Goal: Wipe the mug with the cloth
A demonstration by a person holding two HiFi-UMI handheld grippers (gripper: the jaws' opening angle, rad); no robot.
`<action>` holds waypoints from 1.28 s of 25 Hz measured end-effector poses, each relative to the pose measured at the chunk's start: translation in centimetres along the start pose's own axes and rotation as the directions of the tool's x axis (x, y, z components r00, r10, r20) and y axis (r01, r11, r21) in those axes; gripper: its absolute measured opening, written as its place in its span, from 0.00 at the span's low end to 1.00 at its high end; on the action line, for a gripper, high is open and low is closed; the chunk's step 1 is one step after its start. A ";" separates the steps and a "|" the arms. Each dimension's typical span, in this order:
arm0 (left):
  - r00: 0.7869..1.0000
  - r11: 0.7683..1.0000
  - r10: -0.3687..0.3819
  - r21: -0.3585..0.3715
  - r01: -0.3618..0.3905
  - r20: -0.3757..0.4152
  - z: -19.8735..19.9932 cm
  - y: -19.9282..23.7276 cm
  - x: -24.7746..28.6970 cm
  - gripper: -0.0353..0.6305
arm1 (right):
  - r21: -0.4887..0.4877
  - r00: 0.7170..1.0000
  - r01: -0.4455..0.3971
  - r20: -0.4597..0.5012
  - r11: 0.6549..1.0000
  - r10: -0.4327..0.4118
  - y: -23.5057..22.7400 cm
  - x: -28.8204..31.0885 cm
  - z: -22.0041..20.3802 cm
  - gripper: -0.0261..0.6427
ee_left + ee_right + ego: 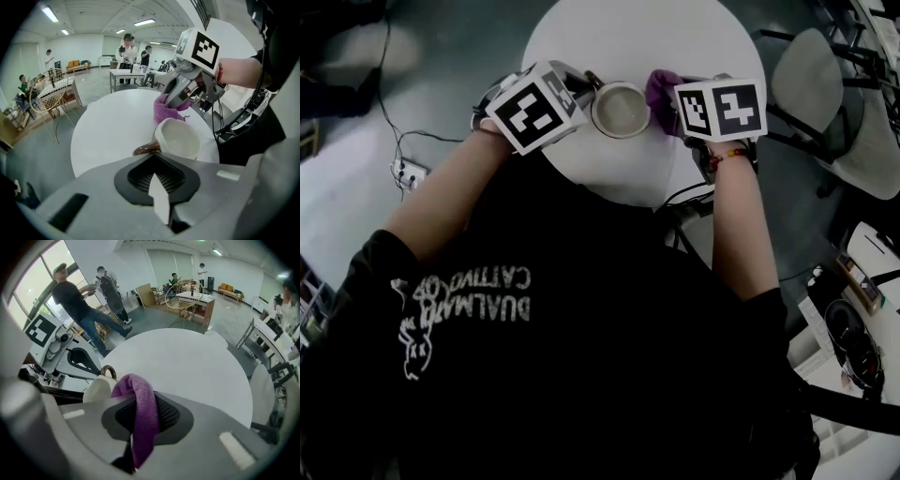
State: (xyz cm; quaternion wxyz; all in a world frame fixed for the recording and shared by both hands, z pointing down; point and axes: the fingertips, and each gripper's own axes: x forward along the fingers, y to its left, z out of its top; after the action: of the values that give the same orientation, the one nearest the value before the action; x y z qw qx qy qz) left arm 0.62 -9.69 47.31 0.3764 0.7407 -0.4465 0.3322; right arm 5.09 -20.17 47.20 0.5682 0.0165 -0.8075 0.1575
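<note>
A cream mug (pixel 621 111) stands on the round white table (pixel 628 37) close to its near edge. My left gripper (pixel 589 86) is shut on the mug's brown handle (pixel 144 149), which runs into the jaw tips (pixel 155 158). My right gripper (pixel 675 96) is shut on a purple cloth (pixel 140 408). The cloth (pixel 166 108) lies bunched against the mug's (pixel 180 138) outer wall on the side away from the handle. In the right gripper view the mug (pixel 96 390) shows just left of the cloth. The mug's inside looks empty.
Two pale chairs (pixel 811 80) stand right of the table, and a wire chair (pixel 49 93) beyond it. A power strip (pixel 408 173) with cables lies on the floor at left. A shelf with dark objects (pixel 853 347) is at lower right. People stand farther off in the room.
</note>
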 end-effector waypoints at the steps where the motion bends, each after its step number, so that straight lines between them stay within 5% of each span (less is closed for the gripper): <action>1: 1.000 1.000 -0.003 -0.002 0.003 0.001 0.0 0.0 0.0 0.06 | -0.006 1.000 -0.001 0.001 1.000 0.001 0.1 0.2 0.4 0.12; 9: 1.000 1.000 -0.014 0.000 0.014 0.008 0.3 0.0 -0.3 0.06 | -0.095 1.000 -0.023 0.003 0.995 0.023 1.7 1.3 3.5 0.12; 15: 1.000 1.000 -0.019 -0.007 0.019 0.015 0.1 -0.1 -0.2 0.06 | -0.208 0.990 -0.116 0.051 0.971 0.129 5.2 1.8 5.8 0.12; 19: 1.000 1.000 -0.021 -0.005 0.021 0.020 -0.1 0.1 -0.2 0.06 | -0.198 0.971 -0.205 0.082 0.959 0.224 7.6 2.0 6.9 0.12; 26: 0.999 1.000 0.007 -0.023 -0.006 0.044 0.3 0.3 -0.7 0.06 | -0.159 0.953 -0.239 0.152 0.958 0.262 8.7 0.5 7.9 0.12; 29: 0.998 0.999 0.037 -0.026 -0.035 0.052 0.4 0.1 -1.2 0.06 | -0.091 0.904 -0.324 0.263 0.942 0.336 9.7 -1.8 9.1 0.12; 32: 0.996 0.997 0.071 -0.022 -0.070 0.058 0.7 -1.2 -1.6 0.06 | -0.027 0.790 -0.481 0.420 0.876 0.447 10.7 -5.5 9.8 0.12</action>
State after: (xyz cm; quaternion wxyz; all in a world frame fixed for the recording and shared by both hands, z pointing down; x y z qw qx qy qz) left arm 1.16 -9.22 45.34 0.3586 0.7302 -0.4862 0.3190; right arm -4.12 -13.52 36.58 0.3268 -0.1263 -0.8811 0.3176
